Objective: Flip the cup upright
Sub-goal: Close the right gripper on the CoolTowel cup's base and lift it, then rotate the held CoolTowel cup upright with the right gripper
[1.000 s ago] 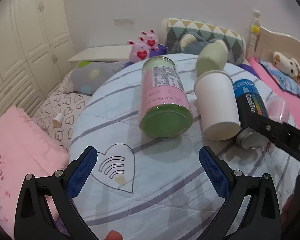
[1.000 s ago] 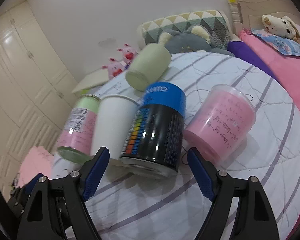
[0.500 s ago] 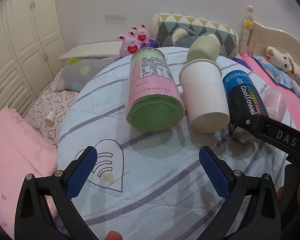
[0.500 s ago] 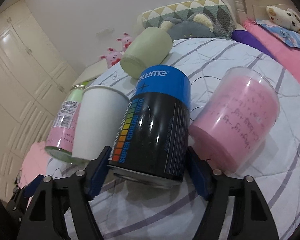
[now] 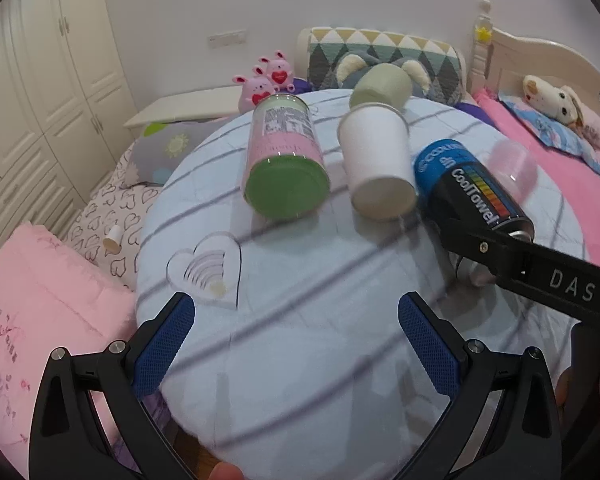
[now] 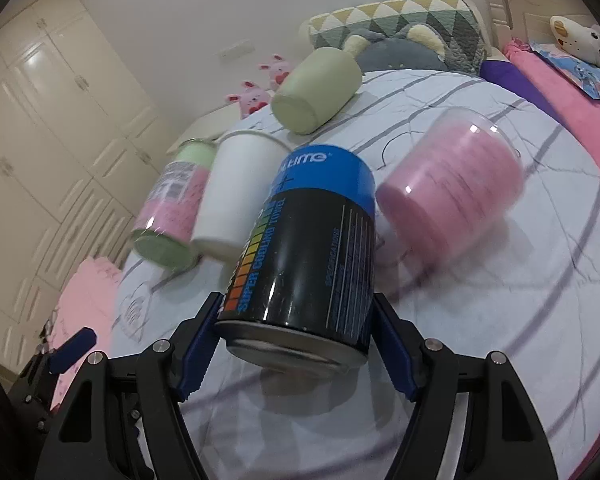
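Several containers lie on their sides on a round table with a striped light blue cloth. My right gripper is shut on the black and blue can, lifting its base end off the cloth; the can also shows in the left wrist view. Left of it lie a white paper cup and a pink jar with a green lid. A clear cup with pink filling lies to the right. My left gripper is open and empty, well short of the jar.
A pale green cup lies at the table's far side. Behind it are a patterned pillow, plush toys and a bed with pink bedding. White wardrobes stand on the left. A pink cushion lies below the table's left edge.
My right gripper moved forward and closed on the black and blue can, then raised it. My left gripper drew back from the jar and stayed open.
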`<state>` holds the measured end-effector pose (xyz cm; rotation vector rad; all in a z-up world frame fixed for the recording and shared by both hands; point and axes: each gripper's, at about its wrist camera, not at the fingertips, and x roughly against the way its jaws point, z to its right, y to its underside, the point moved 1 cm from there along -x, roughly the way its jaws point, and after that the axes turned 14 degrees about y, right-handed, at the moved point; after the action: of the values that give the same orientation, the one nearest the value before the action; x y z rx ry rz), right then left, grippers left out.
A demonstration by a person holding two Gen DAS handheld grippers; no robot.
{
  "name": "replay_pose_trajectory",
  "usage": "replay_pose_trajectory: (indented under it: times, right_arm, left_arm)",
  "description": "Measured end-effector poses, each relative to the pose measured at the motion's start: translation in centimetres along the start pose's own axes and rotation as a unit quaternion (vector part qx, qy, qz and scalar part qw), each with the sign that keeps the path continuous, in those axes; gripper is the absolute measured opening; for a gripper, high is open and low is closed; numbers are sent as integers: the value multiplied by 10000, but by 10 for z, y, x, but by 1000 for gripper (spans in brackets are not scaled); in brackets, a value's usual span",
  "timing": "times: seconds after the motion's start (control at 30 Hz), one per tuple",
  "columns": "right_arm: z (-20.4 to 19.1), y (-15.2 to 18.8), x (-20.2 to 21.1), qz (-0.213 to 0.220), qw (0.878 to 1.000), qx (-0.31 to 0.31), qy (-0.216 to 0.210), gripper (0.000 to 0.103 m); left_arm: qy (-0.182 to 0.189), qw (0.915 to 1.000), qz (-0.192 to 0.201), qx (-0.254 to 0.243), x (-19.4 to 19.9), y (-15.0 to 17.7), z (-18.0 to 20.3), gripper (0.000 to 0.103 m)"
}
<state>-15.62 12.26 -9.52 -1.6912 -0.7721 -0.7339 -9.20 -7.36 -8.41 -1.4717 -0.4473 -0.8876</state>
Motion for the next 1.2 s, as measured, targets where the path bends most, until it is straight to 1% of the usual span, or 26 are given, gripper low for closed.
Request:
replay_pose_trajectory:
  times: [0.17, 0.3, 0.37, 0.47, 0.5, 0.53, 0.57, 0.6, 0.63, 0.73, 0.77, 0.83, 0.93, 1.0, 1.07, 1.2]
  right_arm:
    - [8, 21, 15, -72, 9998, 72, -151, 73]
    - [15, 37, 25, -162, 9993, 88, -311, 73]
    - [18, 43, 31, -187, 9990, 92, -397, 73]
    - [21, 48, 36, -238, 9982, 75, -546, 73]
    - [22, 51, 36, -329, 9978, 94, -573, 75]
    - [23, 51, 34, -386, 9970, 61, -670, 81]
    - [26, 50, 33, -382, 9960, -36, -805, 82]
    - [28, 49, 33, -410, 9957, -60, -829, 82]
    - [30, 48, 35, -399, 9957, -39, -833, 82]
    - [33, 44, 51, -161, 9953, 34, -955, 82]
    - [37, 41, 59, -14, 9955, 38, -948, 82]
    - [45, 35, 74, 299, 9965, 64, -783, 82]
    - [64, 26, 95, 768, 9964, 33, -346, 82]
    - [78, 19, 105, 1024, 9947, 52, -45, 82]
    - [87, 14, 108, 1145, 9933, 77, 148, 82]
    - [102, 10, 105, 1200, 9923, 167, 243, 82]
  left_arm:
    - [-104, 9999, -52, 13, 18, 21, 8, 103]
    - [-36, 9998, -140, 140, 29, 33, 12, 103]
    - [-72, 9998, -155, 131, 35, 39, 16, 103]
    - [-95, 9998, -143, 78, 40, 42, 24, 103]
    - [-66, 9998, -154, 62, 41, 42, 27, 103]
    - [-4, 9998, -173, 61, 43, 42, 30, 103]
    - [45, 9998, -197, 58, 44, 42, 33, 103]
    - [62, 9998, -199, 40, 46, 41, 36, 103]
    - [74, 9998, -190, 25, 47, 41, 39, 103]
    - [184, 9998, -124, 8, 52, 35, 50, 103]
    - [296, 9995, -115, 13, 52, 31, 54, 103]
    - [462, 9988, -130, 45, 50, 25, 62, 103]
    - [642, 9978, -174, 60, 43, 12, 78, 103]
    - [618, 9978, -223, 85, 34, 5, 88, 103]
    - [596, 9977, -297, 133, 25, -1, 95, 103]
    - [422, 9980, -403, 222, 6, -10, 107, 103]
